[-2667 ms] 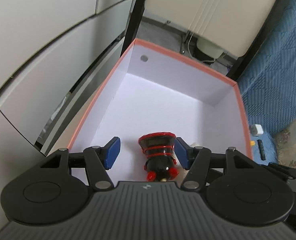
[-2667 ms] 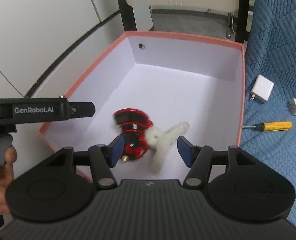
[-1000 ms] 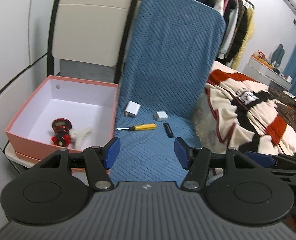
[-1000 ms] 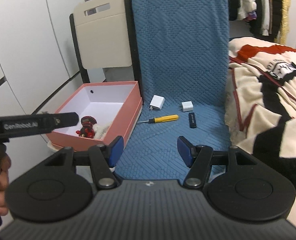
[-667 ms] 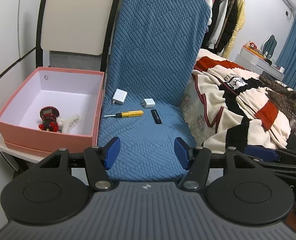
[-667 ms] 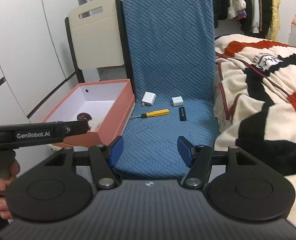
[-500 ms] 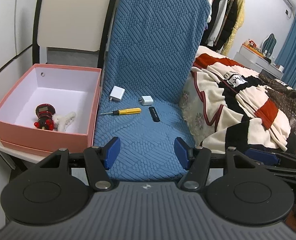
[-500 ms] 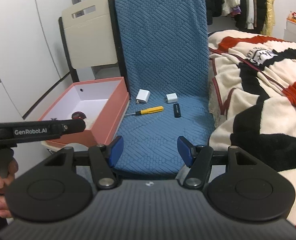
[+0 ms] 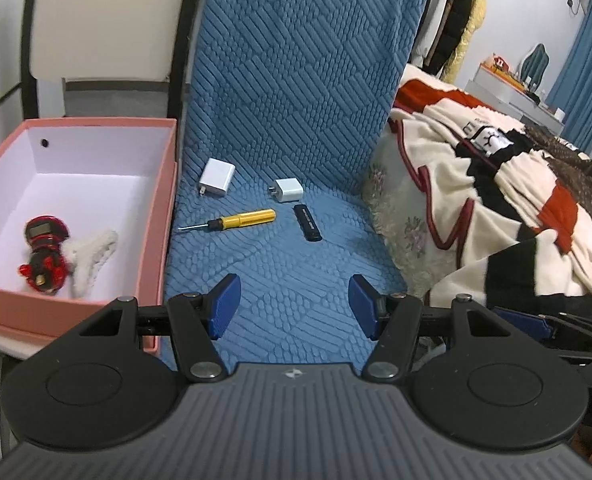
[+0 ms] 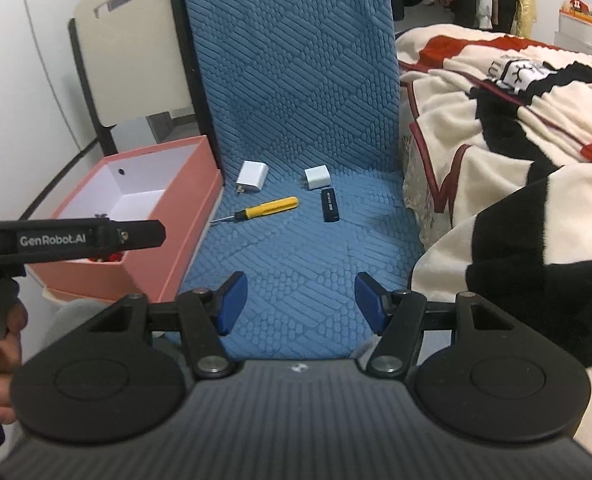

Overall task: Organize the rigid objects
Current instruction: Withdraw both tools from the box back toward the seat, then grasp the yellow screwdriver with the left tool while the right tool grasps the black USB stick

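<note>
Ahead of the left gripper [image 9: 294, 300], whose jaws are spread wide with nothing between them, four things are laid on the blue chair seat [image 9: 280, 280]: a yellow screwdriver [image 9: 232, 220], a black stick [image 9: 307, 222] and two white chargers [image 9: 217, 177] [image 9: 288, 190]. To its left, a red toy [image 9: 42, 254] is seen inside the pink box [image 9: 152, 240]. The right gripper [image 10: 302, 302] is likewise held released and empty, with the screwdriver [image 10: 270, 206] well ahead.

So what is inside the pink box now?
In the box lie a red toy and a white fluffy piece beside it. The near wall hides the floor just behind it.
</note>
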A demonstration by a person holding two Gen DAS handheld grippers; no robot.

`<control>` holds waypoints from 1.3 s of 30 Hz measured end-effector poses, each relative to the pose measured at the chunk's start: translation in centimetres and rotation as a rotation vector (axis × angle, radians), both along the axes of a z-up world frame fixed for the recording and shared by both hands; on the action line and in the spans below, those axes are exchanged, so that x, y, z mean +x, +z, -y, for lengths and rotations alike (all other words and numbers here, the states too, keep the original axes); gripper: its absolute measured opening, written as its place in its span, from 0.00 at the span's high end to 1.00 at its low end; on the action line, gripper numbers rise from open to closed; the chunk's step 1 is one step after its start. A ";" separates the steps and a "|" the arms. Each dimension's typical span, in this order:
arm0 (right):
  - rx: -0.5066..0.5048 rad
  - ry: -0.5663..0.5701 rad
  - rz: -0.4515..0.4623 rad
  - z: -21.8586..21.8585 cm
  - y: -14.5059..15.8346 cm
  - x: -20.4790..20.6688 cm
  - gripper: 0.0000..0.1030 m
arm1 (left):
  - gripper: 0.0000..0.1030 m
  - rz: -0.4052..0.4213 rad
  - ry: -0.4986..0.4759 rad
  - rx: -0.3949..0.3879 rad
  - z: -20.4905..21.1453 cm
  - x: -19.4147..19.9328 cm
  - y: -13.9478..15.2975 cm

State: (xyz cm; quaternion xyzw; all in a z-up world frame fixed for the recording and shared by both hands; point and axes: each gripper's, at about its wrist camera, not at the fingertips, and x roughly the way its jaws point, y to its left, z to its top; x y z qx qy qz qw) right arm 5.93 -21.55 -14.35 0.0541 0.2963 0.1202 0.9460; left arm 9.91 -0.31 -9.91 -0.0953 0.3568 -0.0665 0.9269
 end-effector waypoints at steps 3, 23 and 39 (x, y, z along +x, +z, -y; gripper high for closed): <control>0.004 -0.010 -0.007 -0.3 -1.1 1.9 0.40 | 0.37 -0.012 -0.007 -0.001 0.1 2.6 -1.7; 0.002 -0.022 -0.055 -3.6 -7.0 14.7 0.40 | 0.37 -0.079 -0.042 0.133 0.5 18.8 -11.9; -0.015 -0.005 -0.121 -3.6 -10.3 23.7 0.43 | 0.37 -0.155 -0.083 0.259 1.3 27.3 -15.4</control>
